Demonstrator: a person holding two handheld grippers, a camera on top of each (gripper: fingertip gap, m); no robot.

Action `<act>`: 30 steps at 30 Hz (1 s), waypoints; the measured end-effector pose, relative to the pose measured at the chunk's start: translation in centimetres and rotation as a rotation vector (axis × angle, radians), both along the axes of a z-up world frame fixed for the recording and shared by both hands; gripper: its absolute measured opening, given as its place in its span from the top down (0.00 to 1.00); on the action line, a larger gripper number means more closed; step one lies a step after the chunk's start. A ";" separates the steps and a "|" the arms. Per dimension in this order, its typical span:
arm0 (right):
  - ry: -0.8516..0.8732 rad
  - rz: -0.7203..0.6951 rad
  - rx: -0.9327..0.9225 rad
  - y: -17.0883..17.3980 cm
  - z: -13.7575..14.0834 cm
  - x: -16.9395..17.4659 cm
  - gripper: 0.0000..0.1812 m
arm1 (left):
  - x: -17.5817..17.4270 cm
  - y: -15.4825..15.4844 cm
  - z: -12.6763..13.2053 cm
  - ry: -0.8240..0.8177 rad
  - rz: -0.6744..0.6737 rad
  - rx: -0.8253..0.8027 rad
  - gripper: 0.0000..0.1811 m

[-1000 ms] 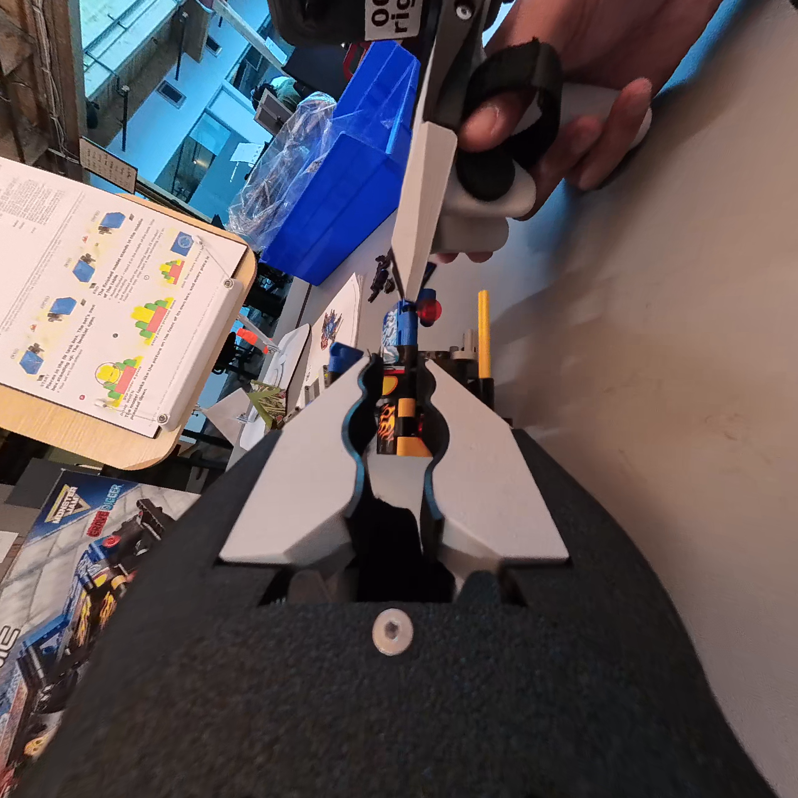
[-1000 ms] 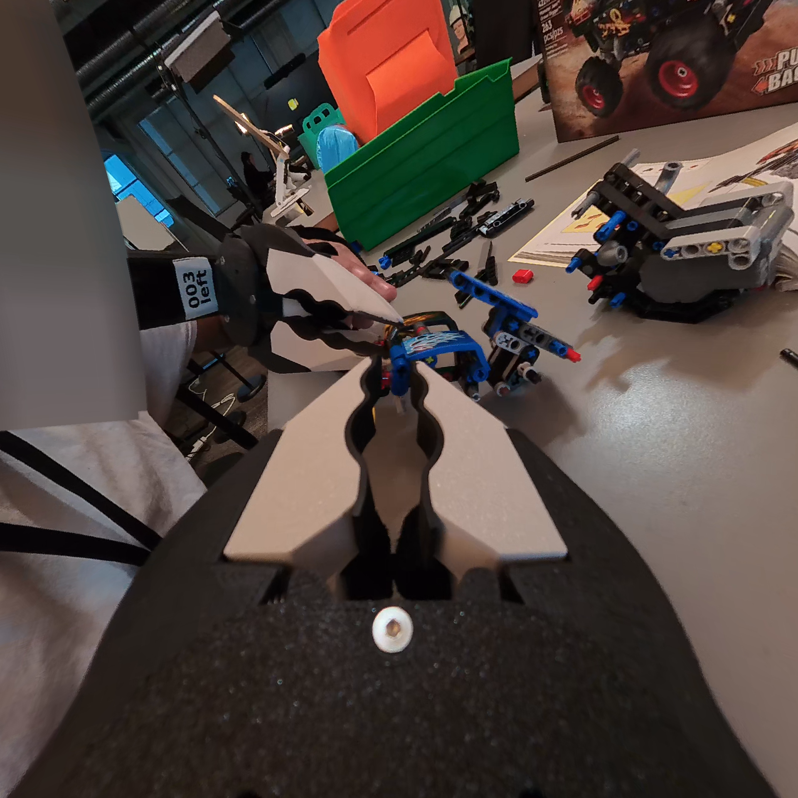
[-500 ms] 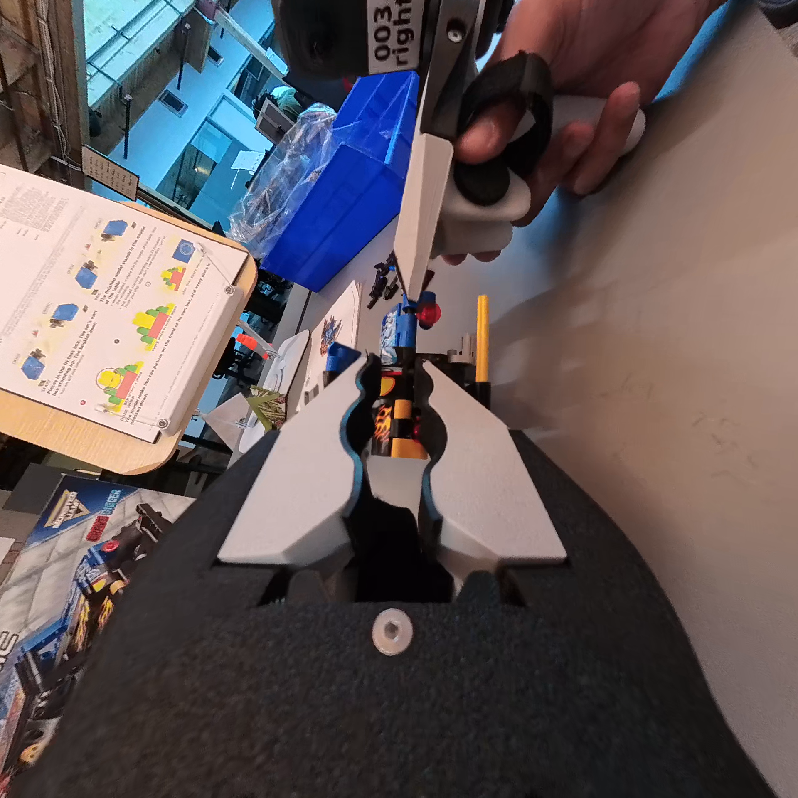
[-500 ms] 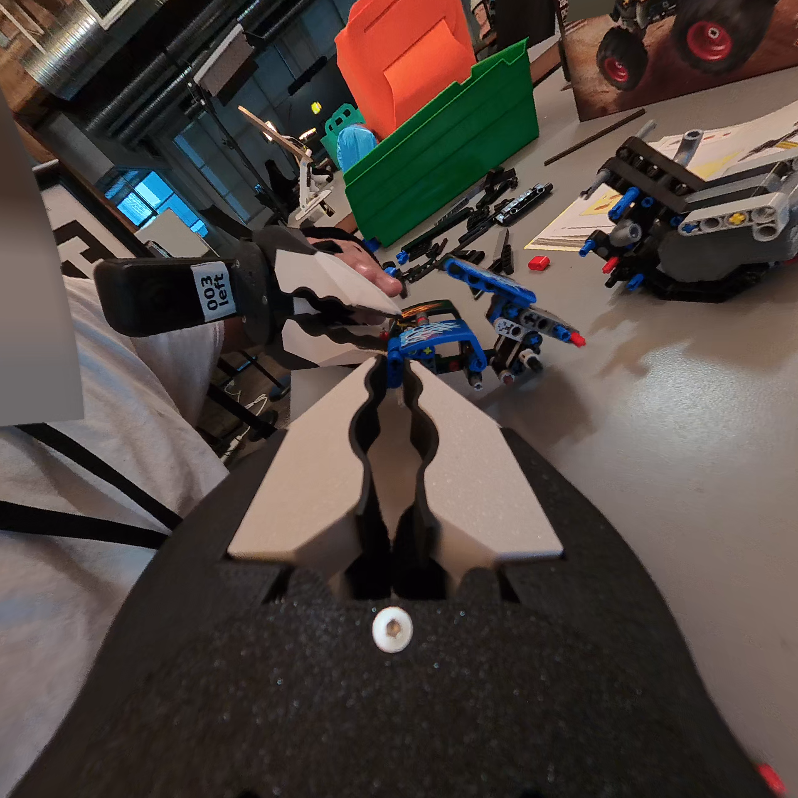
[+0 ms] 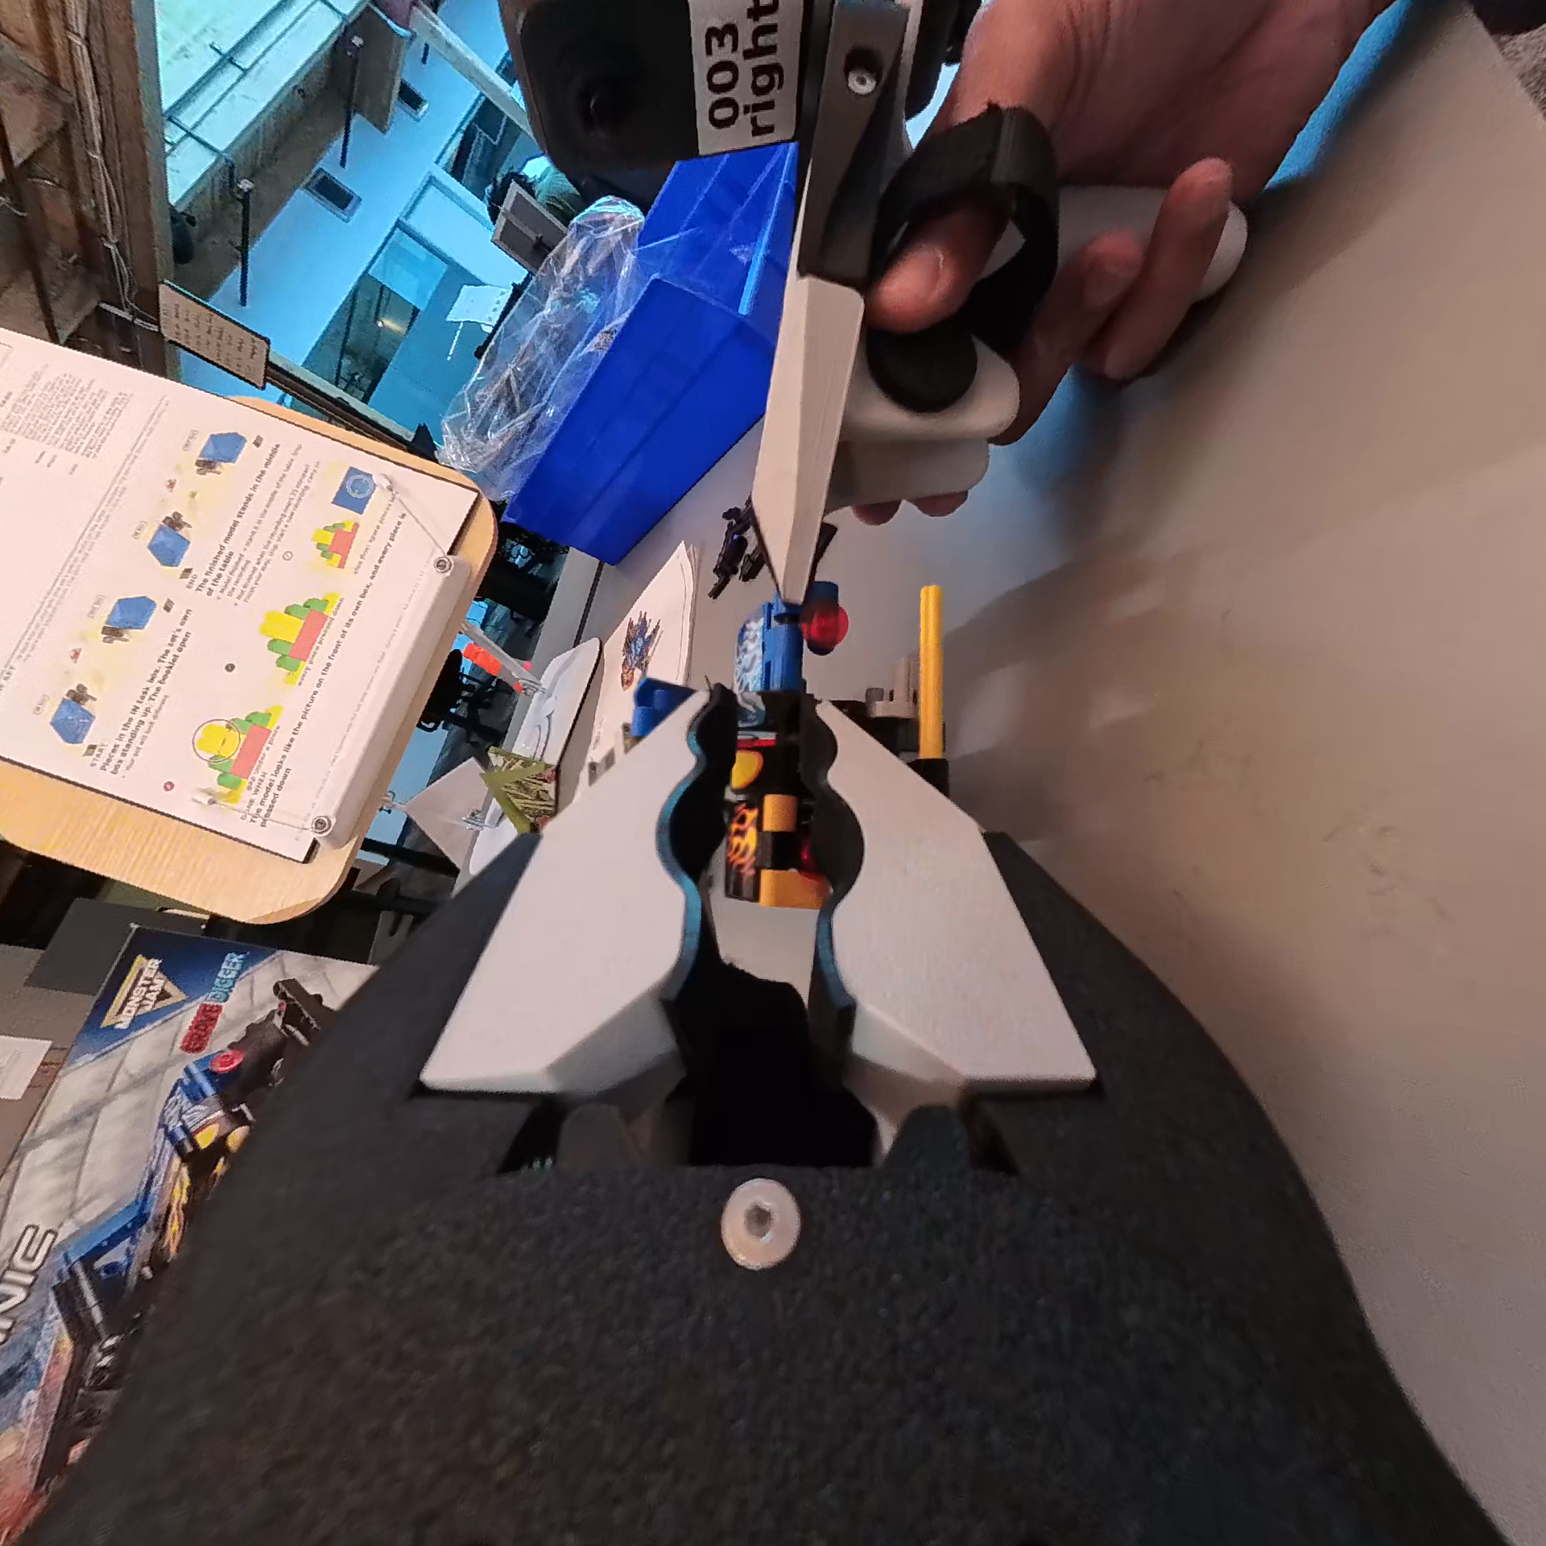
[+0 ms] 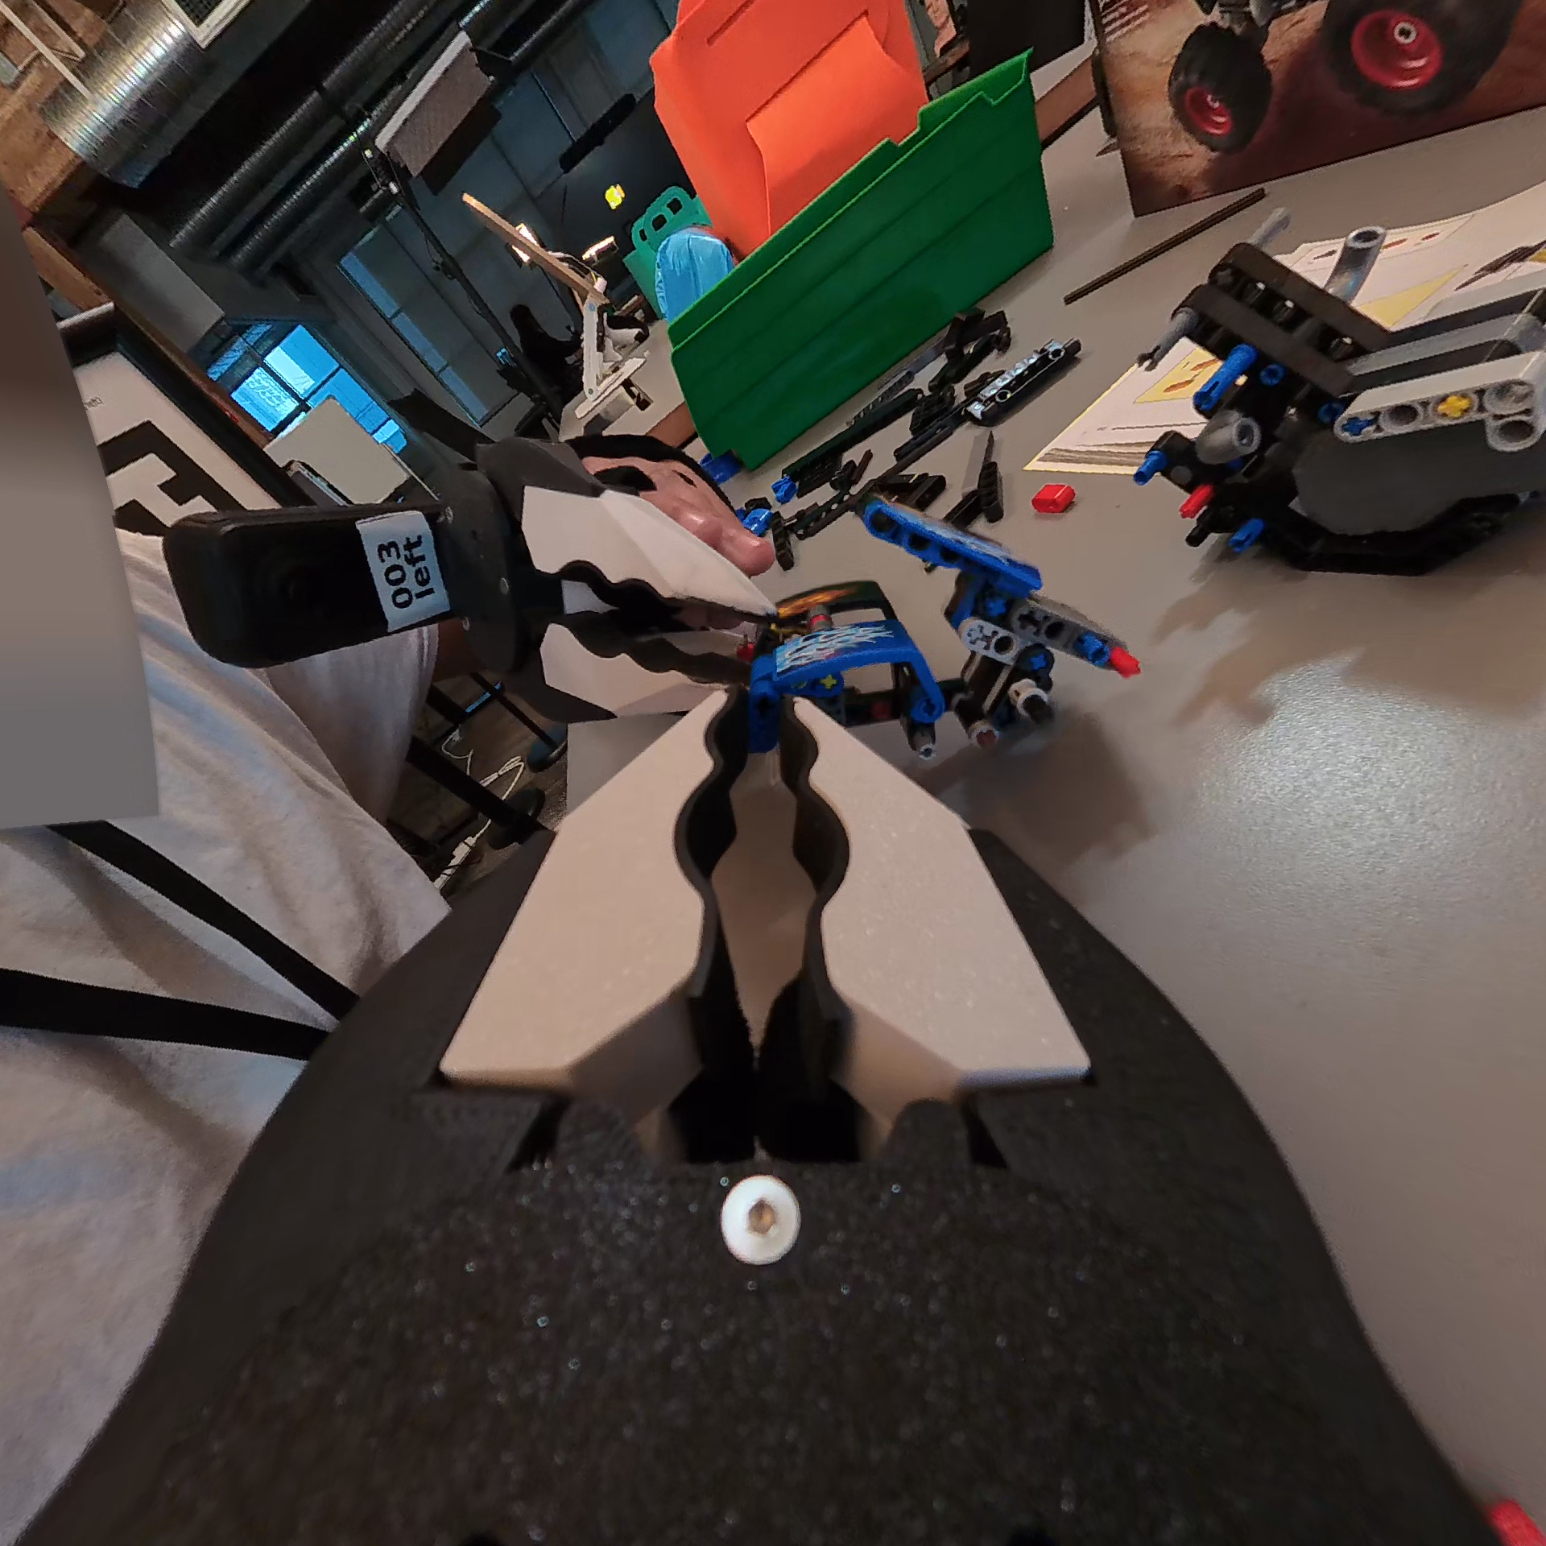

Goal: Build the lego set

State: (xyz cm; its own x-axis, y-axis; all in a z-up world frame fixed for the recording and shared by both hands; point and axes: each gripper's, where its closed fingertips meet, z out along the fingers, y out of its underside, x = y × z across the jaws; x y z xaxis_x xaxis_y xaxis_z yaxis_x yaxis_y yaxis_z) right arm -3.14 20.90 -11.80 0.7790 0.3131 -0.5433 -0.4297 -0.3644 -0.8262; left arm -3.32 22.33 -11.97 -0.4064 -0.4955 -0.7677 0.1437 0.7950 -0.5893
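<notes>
My left gripper (image 5: 763, 711) is shut on a small lego sub-assembly (image 5: 765, 828), gripping its black part with orange flames and yellow bricks. A blue panel (image 5: 774, 657), a red round stud (image 5: 824, 623) and a yellow axle (image 5: 929, 669) stick out beyond it. My right gripper (image 6: 763, 707) is shut on the end of the same model's blue flame-printed panel (image 6: 836, 652). It also shows in the left wrist view (image 5: 786, 577), coming down from above. The left gripper (image 6: 757, 623) shows in the right wrist view, holding the model from the left. The model hangs just above the grey table (image 6: 1255, 836).
A larger grey and black chassis (image 6: 1355, 435) sits at the right on an instruction booklet (image 6: 1113, 418). Loose black parts (image 6: 920, 418) and a red piece (image 6: 1052, 498) lie before a green bin (image 6: 862, 309). A blue bin (image 5: 669, 376) and an instruction board (image 5: 209, 627) stand to the left. The grippers are tip to tip, or close to it. Between my left fingertips and the red piece (image 6: 1052, 498) there is roughly 15 cm.
Both grippers keep their hold on the model. The right gripper and the hand on it have shifted slightly, and the right wrist view has tilted a little.
</notes>
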 end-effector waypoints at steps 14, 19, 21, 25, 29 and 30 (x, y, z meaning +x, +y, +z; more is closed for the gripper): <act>0.086 -0.043 0.036 -0.4 0.7 1.5 0.97 | -0.3 1.3 0.6 0.320 -0.141 -0.420 0.81; 0.164 -0.041 0.070 -1.0 1.4 2.1 0.97 | -0.8 1.6 -0.8 0.478 -0.240 -0.495 0.76; 0.184 -0.036 0.078 -1.1 1.6 2.2 0.97 | -1.2 1.9 -1.1 0.450 -0.274 -0.439 0.85; 0.198 -0.022 0.076 -1.2 1.6 2.1 0.97 | -1.0 2.0 -2.1 0.343 -0.258 -0.271 0.86; 0.177 -0.001 0.055 -1.0 1.3 1.6 0.97 | -1.0 1.7 -1.4 0.195 -0.227 -0.146 0.84; 0.175 -0.001 0.053 -1.0 1.2 1.6 0.97 | -1.0 1.6 -1.4 0.168 -0.220 -0.105 0.84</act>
